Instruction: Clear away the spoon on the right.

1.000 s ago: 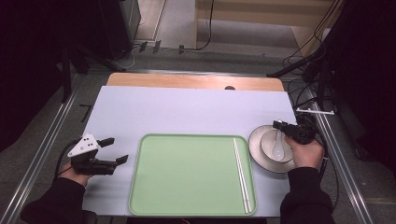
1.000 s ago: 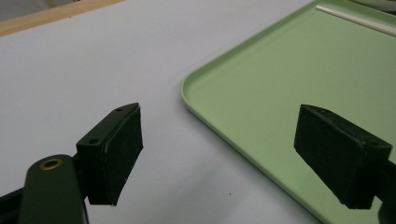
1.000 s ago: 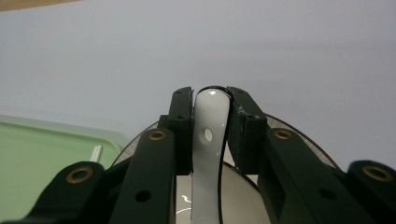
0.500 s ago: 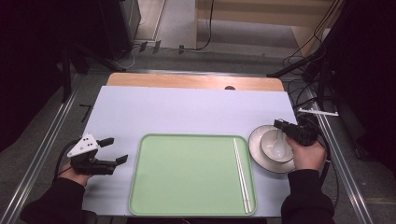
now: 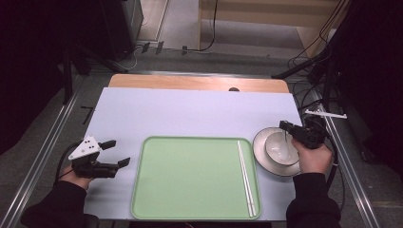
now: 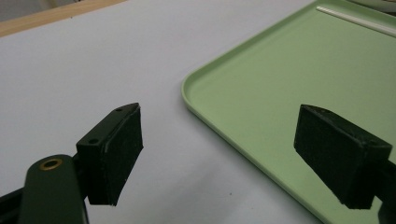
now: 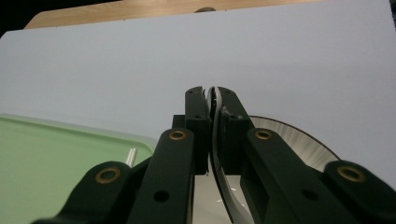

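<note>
A white bowl [image 5: 280,149] sits on a white plate [image 5: 264,161] at the table's right side. My right gripper [image 5: 286,127] reaches over the bowl's far edge. In the right gripper view its jaws [image 7: 211,91] have just been closing and now pinch a thin white edge, apparently the bowl's rim [image 7: 215,140]. A green tray [image 5: 190,139] lies in the middle, with a pair of white chopsticks [image 5: 247,178] along its right side. At the left of the tray my left gripper [image 5: 121,152] rests open, with nothing between its jaws [image 6: 219,140].
The white mat [image 5: 190,114] covers most of the table, with a wooden strip [image 5: 190,81] at the far edge. Metal rails run down both sides. The plate [image 7: 289,135] lies close to the tray's right rim [image 7: 116,135].
The right gripper's jaws have closed onto the bowl's edge and the hand shifted slightly. The left gripper has stayed still.
</note>
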A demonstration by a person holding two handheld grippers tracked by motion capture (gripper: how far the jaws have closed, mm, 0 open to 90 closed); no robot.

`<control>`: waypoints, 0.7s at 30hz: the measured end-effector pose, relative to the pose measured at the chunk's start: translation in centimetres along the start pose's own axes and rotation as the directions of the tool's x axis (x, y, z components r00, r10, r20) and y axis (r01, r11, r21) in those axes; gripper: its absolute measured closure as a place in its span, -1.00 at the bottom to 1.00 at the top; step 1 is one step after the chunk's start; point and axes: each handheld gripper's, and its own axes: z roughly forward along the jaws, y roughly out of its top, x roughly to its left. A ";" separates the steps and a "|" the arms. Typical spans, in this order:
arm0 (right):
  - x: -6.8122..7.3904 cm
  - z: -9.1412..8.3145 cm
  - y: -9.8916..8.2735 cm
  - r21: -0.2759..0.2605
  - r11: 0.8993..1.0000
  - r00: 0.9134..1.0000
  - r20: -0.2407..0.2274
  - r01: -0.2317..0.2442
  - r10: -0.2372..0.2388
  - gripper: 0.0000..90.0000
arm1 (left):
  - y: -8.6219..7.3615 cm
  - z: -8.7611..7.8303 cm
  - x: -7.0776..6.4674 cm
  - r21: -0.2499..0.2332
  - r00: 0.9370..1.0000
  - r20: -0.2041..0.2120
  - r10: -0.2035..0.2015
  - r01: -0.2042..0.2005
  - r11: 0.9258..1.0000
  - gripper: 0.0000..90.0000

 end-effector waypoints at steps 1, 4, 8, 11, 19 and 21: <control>-0.1 0.0 0.0 -0.003 1.000 1.000 -0.006 -0.002 0.002 0.90 | 0.0 0.0 0.0 0.000 1.000 0.000 0.000 0.000 1.000 -0.65; -0.1 -0.1 0.0 -0.003 1.000 1.000 -0.008 -0.006 0.006 0.91 | 0.0 0.0 0.0 0.000 1.000 -0.001 -0.001 0.001 1.000 -0.65; 0.0 -0.7 0.3 -0.015 1.000 1.000 -0.016 -0.007 0.007 0.91 | 0.0 0.0 0.0 0.002 1.000 -0.001 -0.001 0.001 1.000 -0.65; 0.1 -1.0 0.4 -0.015 1.000 1.000 -0.021 -0.013 0.013 0.91 | 0.0 0.0 0.0 0.000 1.000 0.001 0.000 0.000 1.000 -0.65; 0.9 -2.6 1.1 -0.041 0.999 0.999 -0.034 -0.015 0.013 0.91 | 0.0 0.0 0.0 -0.002 1.000 0.000 -0.002 0.002 1.000 -0.65; 1.1 -3.0 1.2 -0.043 0.999 0.999 -0.042 -0.014 0.012 0.91 | 0.0 0.0 0.0 -0.003 1.000 0.000 -0.003 0.003 1.000 -0.65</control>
